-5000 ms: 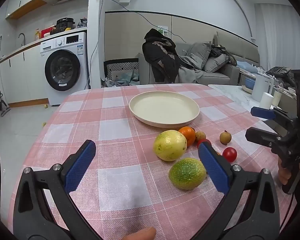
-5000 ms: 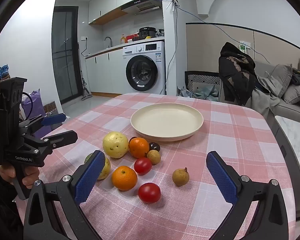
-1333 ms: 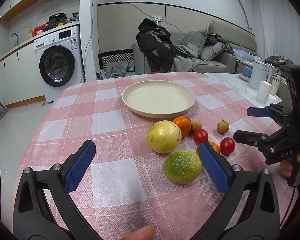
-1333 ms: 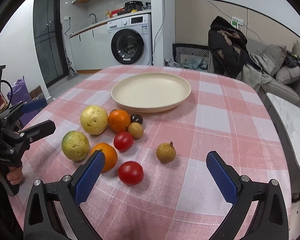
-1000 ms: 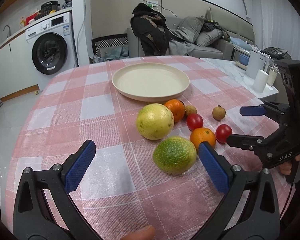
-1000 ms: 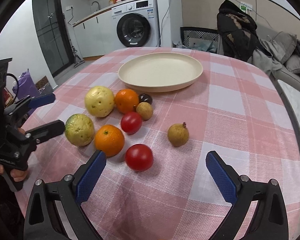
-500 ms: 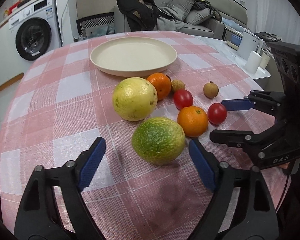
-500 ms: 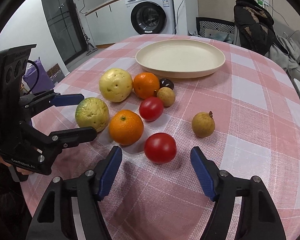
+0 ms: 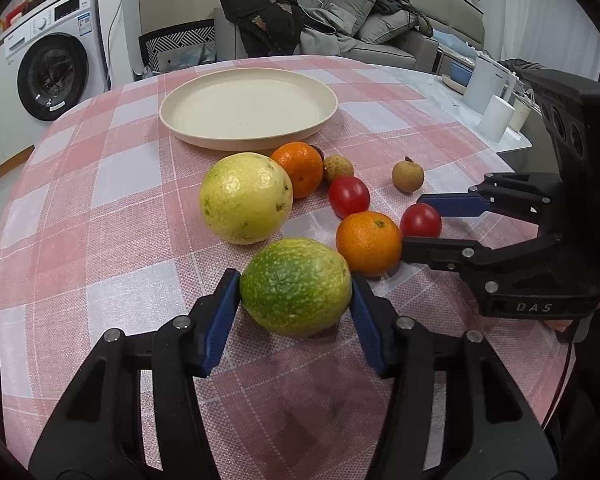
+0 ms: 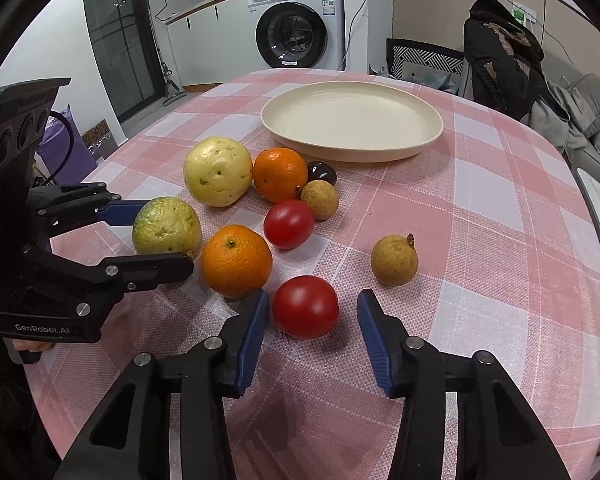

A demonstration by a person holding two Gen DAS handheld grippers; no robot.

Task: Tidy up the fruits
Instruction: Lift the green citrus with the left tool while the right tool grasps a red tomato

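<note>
Both grippers sit lower and closer to the fruit than five seconds ago, when they stood wide apart above the desk [image 9: 112, 216].

Left gripper [image 9: 296, 304]: jaws have just been closing. The blue pads now touch both sides of the green fruit [image 9: 295, 286], which rests on the checked cloth. Half a second ago there were clear gaps on either side of it.

Right gripper [image 10: 312, 320]: jaws have just been closing, now narrow, with the near tomato [image 10: 305, 306] between them. A small gap shows on the left pad side and a wider one on the right; no contact seen.

The fruit has not shifted. Near orange [image 10: 236, 261] lies just beside the green fruit and the near tomato. Yellow fruit [image 9: 246, 198], far orange [image 9: 298, 168], second tomato [image 9: 349, 197], two brown longans [image 10: 394, 259] and a dark fruit [image 10: 322, 172] lie between the grippers and the plate [image 9: 248, 110]. Plate holds nothing.
</note>
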